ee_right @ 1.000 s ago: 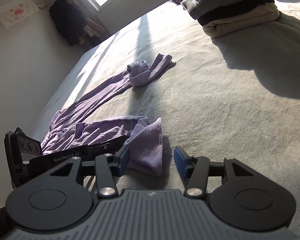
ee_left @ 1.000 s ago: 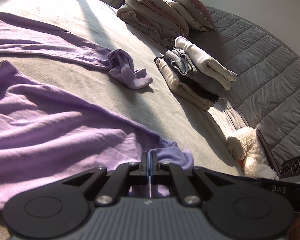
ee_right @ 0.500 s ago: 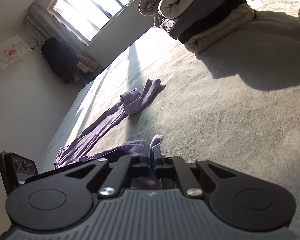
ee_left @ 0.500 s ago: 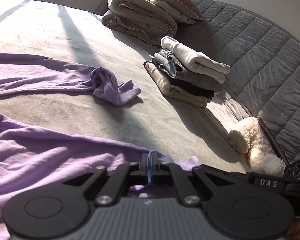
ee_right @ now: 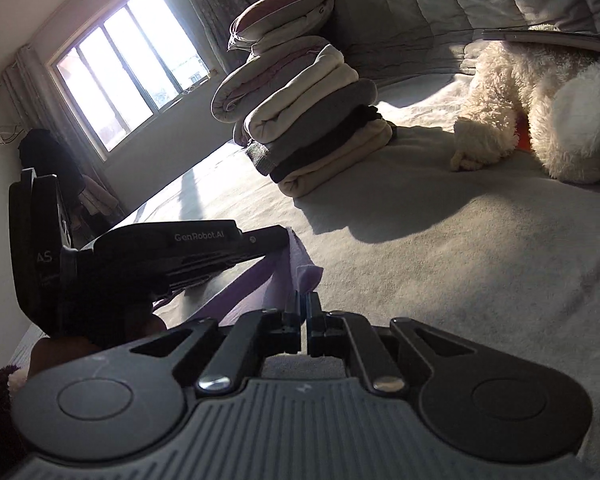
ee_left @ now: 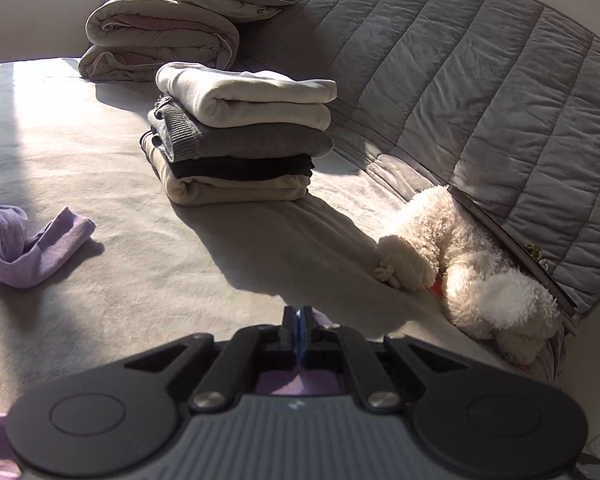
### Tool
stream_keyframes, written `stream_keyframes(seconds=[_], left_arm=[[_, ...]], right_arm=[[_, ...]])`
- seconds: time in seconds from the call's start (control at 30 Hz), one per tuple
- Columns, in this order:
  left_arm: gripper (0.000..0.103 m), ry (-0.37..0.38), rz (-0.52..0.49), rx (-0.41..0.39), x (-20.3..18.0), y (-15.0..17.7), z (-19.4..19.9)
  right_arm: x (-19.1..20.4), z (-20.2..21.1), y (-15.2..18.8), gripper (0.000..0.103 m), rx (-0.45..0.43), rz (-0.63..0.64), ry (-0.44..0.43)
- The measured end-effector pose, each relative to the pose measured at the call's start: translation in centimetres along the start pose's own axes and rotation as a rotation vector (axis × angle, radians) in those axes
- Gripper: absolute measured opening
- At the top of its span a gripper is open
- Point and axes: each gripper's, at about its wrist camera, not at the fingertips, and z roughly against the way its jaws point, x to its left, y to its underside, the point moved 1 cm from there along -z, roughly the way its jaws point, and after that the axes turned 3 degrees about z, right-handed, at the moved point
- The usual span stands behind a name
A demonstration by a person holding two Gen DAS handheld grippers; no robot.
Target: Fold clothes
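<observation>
Both tongs, left [ee_left: 299, 322] and right [ee_right: 304, 308], clamped on purple garment [ee_right: 286, 276]; window [ee_right: 128, 64] only in right view.

Sunlit window [ee_right: 128, 68], grey quilted headboard [ee_left: 480, 92], bed [ee_left: 220, 248].

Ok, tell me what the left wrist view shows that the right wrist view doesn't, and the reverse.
Only the left wrist view shows the bunched lilac sleeve end lying loose on the bed. Only the right wrist view shows the window, the dark clothes hanging beside it, and the left hand-held gripper from outside, pinching the lilac garment. Both show the folded stack, the rolled duvet, the white plush toy and the quilted headboard.
</observation>
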Motion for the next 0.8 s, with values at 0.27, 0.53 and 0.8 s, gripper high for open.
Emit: stream_keyframes(seconds=[0.27, 0.53, 0.8], left_arm=[[0.001, 0.034, -0.043, 0.054, -3.2, 1.6, -1.9], [0.0, 0.061, -0.068, 0.081, -4.7, 3.1, -3.1], [0.001, 0.084, 0.001, 0.084, -3.5, 3.8, -3.1]], right_arm=[[-2.1, 1.9, -0.1, 0.004, 0.012, -0.046, 0.108], [-2.9, 2.7, 0.9, 0.004, 0.056, -0.028, 0.174], [-3.6, 1.9, 1.4, 0.004, 0.127, -0.042, 0.235]])
